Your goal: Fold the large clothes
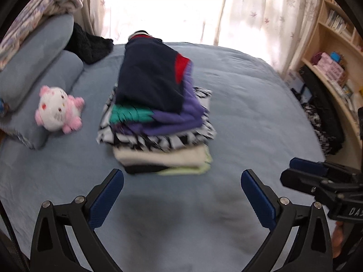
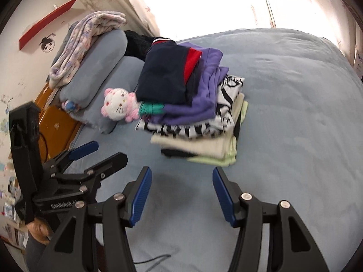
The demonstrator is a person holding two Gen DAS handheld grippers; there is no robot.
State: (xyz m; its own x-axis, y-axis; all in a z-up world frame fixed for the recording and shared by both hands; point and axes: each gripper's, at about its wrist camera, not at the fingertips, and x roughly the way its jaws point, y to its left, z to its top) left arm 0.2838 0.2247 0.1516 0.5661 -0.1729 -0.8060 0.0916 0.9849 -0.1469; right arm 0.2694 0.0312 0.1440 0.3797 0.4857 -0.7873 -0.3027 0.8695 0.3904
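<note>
Both tongs, left [image 1: 182,195] and right [image 2: 181,195], gape empty; the soft stack of clothes [image 1: 156,122] probably slumps unless lifted underneath.

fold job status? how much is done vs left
Done: a stack of folded clothes sits on the bed, navy-and-red garment on top. In hand: nothing; left gripper and right gripper are both open and empty, short of the stack. Left: possibly the dark garment lying unfolded by the pillows; no other loose clothes visible on the bed.
</note>
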